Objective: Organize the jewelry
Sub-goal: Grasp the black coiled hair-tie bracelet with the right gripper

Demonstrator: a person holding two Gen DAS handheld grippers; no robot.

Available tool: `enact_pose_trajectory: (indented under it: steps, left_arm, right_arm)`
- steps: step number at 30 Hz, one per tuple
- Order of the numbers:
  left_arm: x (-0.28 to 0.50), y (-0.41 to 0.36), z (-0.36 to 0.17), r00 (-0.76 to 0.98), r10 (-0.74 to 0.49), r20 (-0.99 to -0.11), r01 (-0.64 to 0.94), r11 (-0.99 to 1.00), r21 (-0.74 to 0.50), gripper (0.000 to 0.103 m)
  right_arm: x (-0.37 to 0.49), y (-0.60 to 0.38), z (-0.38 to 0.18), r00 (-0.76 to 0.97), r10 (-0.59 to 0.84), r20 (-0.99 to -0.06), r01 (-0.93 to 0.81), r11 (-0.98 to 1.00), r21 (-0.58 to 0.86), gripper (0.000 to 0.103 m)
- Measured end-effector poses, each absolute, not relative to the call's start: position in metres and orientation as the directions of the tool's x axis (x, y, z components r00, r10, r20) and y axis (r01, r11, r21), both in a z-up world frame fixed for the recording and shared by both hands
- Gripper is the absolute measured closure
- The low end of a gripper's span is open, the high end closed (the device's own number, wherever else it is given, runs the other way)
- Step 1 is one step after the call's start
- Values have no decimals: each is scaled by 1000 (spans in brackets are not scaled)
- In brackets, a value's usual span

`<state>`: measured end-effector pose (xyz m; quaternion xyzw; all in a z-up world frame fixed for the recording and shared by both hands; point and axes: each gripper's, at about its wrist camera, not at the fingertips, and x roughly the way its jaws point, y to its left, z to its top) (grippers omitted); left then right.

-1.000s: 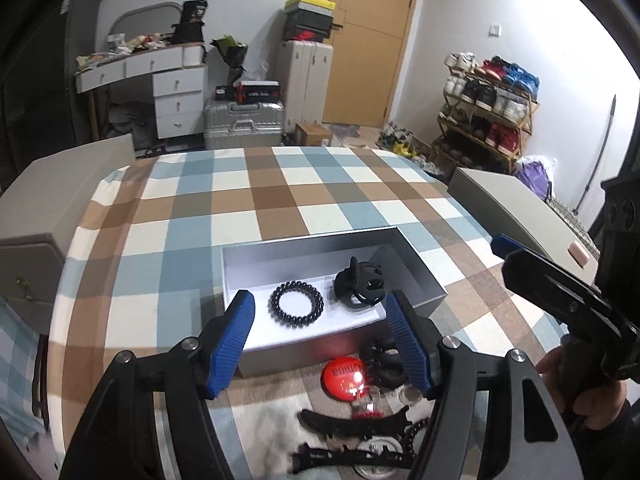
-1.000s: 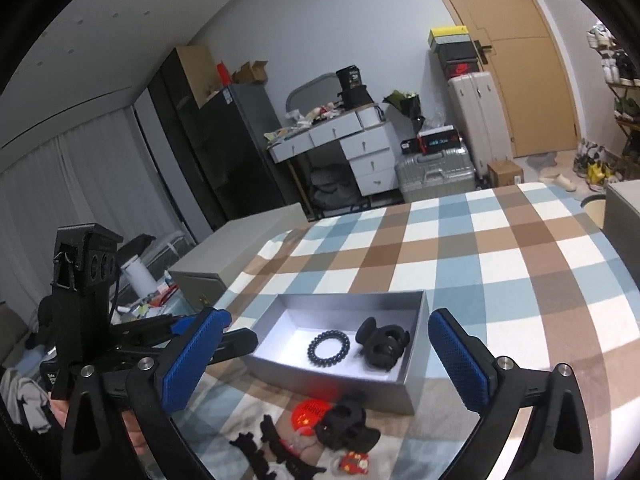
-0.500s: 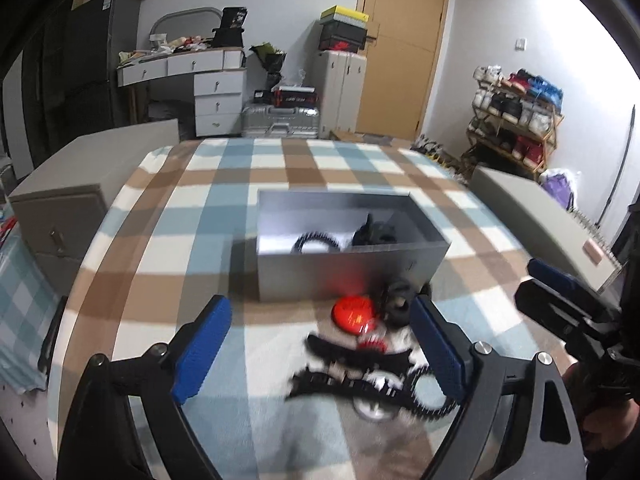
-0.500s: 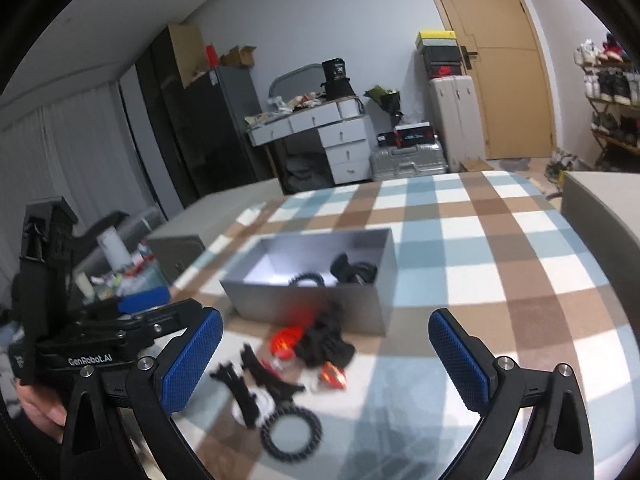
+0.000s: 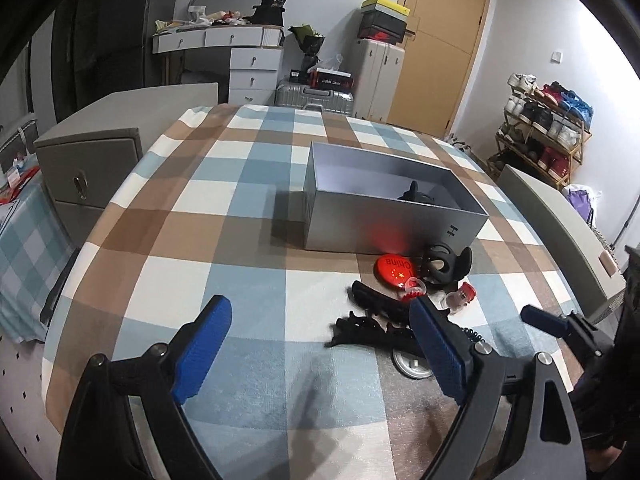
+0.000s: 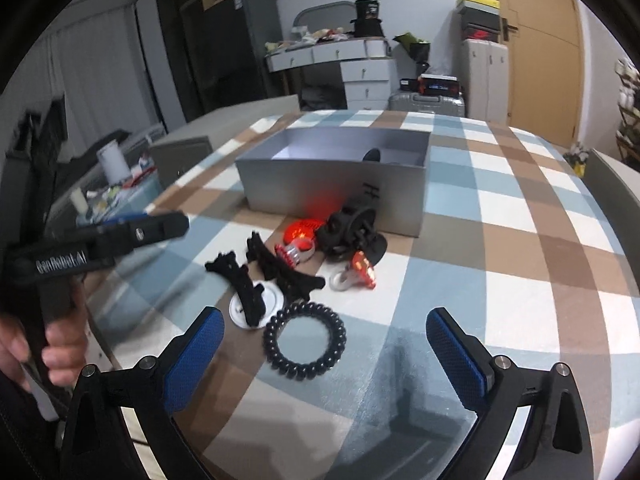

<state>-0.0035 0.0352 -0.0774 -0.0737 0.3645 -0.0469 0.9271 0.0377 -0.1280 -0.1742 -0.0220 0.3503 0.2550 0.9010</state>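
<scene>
- While both tools hang above the checked tabletop [image 6: 500,216], the right gripper [image 6: 324,344] has its blue pads spread wide, holding nothing — the black coil bracelet [image 6: 304,340] lies between them on the cloth.
- Left gripper [image 5: 320,344] likewise gapes, empty.
- Just beyond: black hair clips [image 6: 248,280], a silver disc [image 6: 272,300], red-trimmed rings [image 6: 360,270] and a red badge [image 5: 394,270].
- Farthest, the grey box [image 5: 384,224] holds a dark piece, probably a clip.

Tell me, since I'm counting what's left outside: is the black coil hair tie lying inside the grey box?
No, the black coil hair tie lies on the checked tablecloth, outside the grey box.
</scene>
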Motion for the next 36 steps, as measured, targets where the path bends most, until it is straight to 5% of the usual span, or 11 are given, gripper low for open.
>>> enact_pose_trajectory:
  steps: [25,36]
  left_arm:
    - [6,47,-78,693,-132,-708,51,990,-135,15]
    - [14,42,-88,591,-278,-757,168,961,-222,15]
  right_arm:
    - [26,-99,-195,613,404,-679,-566,824,-21,64]
    - [26,-125,-187,604,505,-616,-550,824,135,74]
